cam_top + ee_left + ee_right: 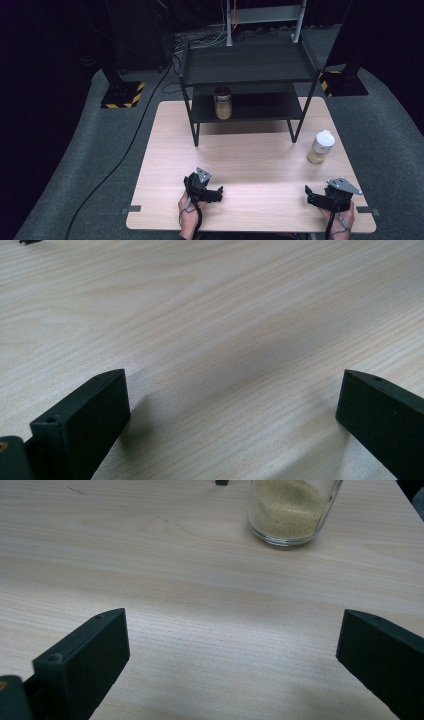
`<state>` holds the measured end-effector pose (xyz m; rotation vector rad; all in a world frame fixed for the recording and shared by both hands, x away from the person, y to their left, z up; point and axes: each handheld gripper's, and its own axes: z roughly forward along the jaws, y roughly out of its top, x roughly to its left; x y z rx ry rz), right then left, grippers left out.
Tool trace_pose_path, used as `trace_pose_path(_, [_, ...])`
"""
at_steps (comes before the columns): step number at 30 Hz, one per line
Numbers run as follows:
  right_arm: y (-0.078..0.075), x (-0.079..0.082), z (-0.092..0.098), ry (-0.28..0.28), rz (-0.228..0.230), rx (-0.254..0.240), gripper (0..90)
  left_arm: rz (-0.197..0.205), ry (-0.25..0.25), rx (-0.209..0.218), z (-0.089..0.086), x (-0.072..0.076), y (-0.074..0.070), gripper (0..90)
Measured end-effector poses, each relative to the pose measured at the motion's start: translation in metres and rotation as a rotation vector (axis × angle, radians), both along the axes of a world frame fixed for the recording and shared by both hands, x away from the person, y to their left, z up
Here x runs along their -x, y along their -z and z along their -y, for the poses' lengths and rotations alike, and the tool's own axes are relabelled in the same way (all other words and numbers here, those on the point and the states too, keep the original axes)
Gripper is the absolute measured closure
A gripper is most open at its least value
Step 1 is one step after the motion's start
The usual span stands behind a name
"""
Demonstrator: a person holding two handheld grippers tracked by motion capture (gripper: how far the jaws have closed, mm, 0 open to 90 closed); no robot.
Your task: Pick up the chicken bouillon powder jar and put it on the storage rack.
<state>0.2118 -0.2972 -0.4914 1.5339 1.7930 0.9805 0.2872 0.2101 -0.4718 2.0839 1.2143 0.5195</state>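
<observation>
Two glass jars of pale yellow grains are in view. One with a dark lid (223,102) stands on the lower shelf of a black rack (250,62) at the back of the table. The other, with a white lid (320,146), stands on the wooden table (250,150) at the right, and its base (290,510) appears in the right gripper view ahead of the jaws. My left gripper (212,192) (232,390) rests low over the table near the front edge, open and empty. My right gripper (311,196) (232,630) is at the front right, open and empty, short of the white-lidded jar.
The rack has two shelves and thin legs standing on the back half of the table. Black stands with yellow-striped bases (121,94) and cables lie on the grey floor behind and to the left. Bare wood lies between the two grippers.
</observation>
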Motion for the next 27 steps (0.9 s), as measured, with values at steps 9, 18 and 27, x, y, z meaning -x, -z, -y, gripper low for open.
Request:
trace_pose_path(9, [0.000,0.001,0.002,-0.013,0.005,-0.003,0.0,0.000,-0.001,0.001,0.000,0.000,0.000,0.2])
trace_pose_path(18, [-0.003,-0.002,0.005,0.014,0.028,-0.021,0.0,0.001,0.007,0.002,0.000,0.000,0.000,0.2])
trace_pose_path(27, [-0.022,-0.040,0.012,0.042,0.083,-0.043,0.0,0.005,0.013,-0.003,0.000,0.001,0.000,0.3])
